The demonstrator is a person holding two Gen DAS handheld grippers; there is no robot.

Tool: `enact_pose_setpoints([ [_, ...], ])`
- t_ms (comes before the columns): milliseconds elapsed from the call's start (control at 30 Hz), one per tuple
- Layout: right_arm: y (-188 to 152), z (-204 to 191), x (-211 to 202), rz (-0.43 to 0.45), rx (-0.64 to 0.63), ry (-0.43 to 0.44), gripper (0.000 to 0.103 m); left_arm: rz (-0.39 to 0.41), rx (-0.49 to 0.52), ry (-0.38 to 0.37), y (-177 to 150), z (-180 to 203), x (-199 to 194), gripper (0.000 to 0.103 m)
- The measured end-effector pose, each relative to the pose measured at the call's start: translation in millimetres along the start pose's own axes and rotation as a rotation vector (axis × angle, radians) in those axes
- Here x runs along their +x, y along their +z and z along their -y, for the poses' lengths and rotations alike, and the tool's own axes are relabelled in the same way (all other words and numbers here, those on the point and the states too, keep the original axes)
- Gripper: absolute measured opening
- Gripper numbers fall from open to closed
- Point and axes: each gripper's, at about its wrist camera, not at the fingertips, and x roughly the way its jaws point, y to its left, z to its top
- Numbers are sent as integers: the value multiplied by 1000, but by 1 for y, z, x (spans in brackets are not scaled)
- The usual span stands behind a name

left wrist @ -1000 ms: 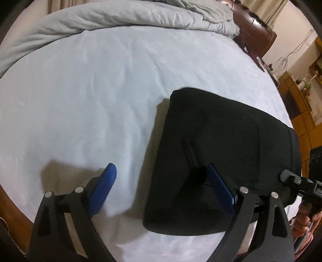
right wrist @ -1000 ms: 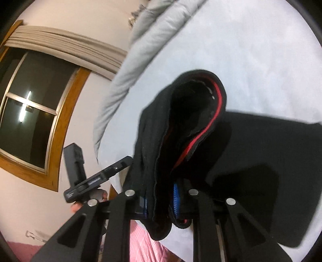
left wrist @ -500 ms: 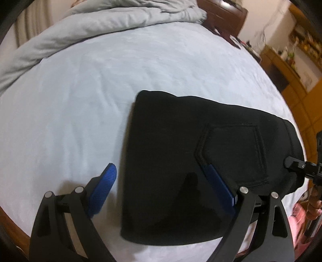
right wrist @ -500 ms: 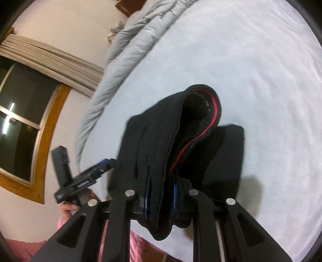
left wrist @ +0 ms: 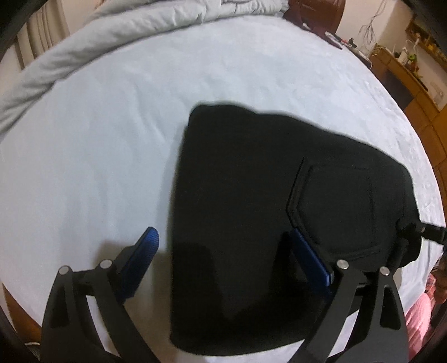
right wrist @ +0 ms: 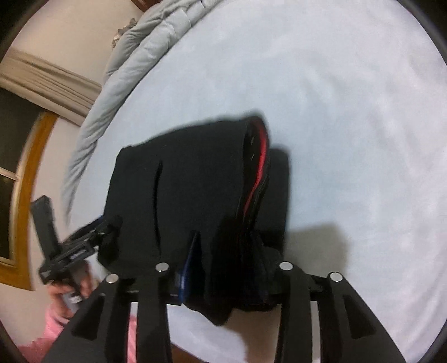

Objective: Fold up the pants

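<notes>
The black pants (left wrist: 265,212) lie folded into a thick rectangle on the pale blue bed sheet (left wrist: 111,125), back pocket facing up. My left gripper (left wrist: 226,251) is open and empty, hovering over the near left part of the pants. In the right wrist view the pants (right wrist: 195,190) show their waistband end with a red inner band (right wrist: 258,167). My right gripper (right wrist: 226,251) has its jaws spread around the waistband end; the blue pads are partly buried in cloth. The left gripper also shows in the right wrist view (right wrist: 69,248).
A rumpled grey duvet (left wrist: 125,25) lies along the far side of the bed. A dark wooden headboard (left wrist: 315,8) and a wooden cabinet (left wrist: 413,83) stand at the far right. A window with a wooden frame (right wrist: 19,178) is at the left.
The right gripper's jaws have spread apart from their tight hold on the waistband. The waistband end has come down onto the folded stack. The left gripper stayed open above the pants.
</notes>
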Motion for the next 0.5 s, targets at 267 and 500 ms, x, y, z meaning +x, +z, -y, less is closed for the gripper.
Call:
enact_pose_setpoints([
  [267,40,-33,-11,109,-102,-22,40,70,36,-47,34,16,-9,94],
  [500,43,-45,-30,214,-151,-64,38,70,46,-66,38,26,4,94],
])
